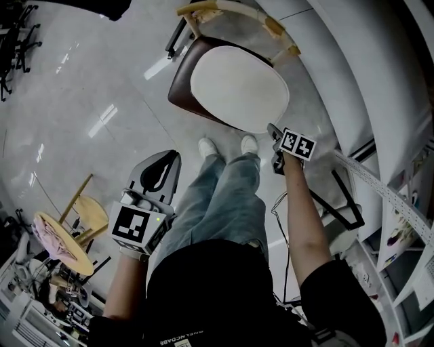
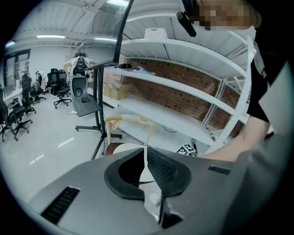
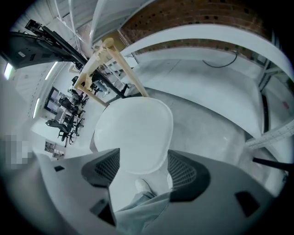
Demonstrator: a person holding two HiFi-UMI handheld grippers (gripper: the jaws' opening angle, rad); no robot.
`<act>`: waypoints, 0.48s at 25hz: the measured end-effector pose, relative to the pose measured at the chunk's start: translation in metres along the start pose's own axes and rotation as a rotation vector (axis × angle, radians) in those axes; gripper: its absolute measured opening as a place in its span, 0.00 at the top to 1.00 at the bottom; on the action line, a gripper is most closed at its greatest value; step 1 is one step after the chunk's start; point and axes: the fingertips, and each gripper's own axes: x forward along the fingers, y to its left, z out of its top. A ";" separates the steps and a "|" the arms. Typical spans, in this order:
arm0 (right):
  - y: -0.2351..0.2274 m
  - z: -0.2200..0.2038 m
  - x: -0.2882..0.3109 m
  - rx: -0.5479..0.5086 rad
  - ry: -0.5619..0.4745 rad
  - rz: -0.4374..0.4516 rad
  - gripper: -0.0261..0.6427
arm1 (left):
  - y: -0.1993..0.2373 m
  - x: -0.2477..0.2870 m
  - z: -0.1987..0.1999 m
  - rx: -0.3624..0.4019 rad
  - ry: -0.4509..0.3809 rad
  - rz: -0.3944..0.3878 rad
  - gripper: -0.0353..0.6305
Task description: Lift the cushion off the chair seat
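A white oval cushion (image 1: pixel 237 88) lies on a brown chair seat (image 1: pixel 180 85) with a wooden backrest (image 1: pixel 237 9). My right gripper (image 1: pixel 274 130) hangs at the cushion's near right edge, its jaws open wide and nothing between them. In the right gripper view the cushion (image 3: pixel 133 131) lies just beyond the right gripper (image 3: pixel 142 158), and a shoe shows between the pads. My left gripper (image 1: pixel 168 157) is held back over the person's left leg, well short of the chair, its jaws shut and empty. In the left gripper view the cushion (image 2: pixel 123 148) shows past the left gripper (image 2: pixel 146 153).
White curved shelving (image 1: pixel 352 68) runs along the right, close behind the chair. A black stand frame (image 1: pixel 347 203) sits on the floor at the right. A wooden stool with pink cloth (image 1: pixel 60 238) stands at the lower left. The person's shoes (image 1: pixel 209 146) are just before the chair.
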 end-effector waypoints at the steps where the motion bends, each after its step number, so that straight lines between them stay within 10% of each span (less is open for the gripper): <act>1: -0.003 -0.002 0.005 0.011 0.009 0.003 0.49 | 0.001 0.002 -0.001 0.003 0.004 0.009 0.92; 12: -0.029 -0.005 0.061 0.137 0.072 0.004 0.43 | 0.014 0.009 -0.015 -0.066 0.054 0.067 0.92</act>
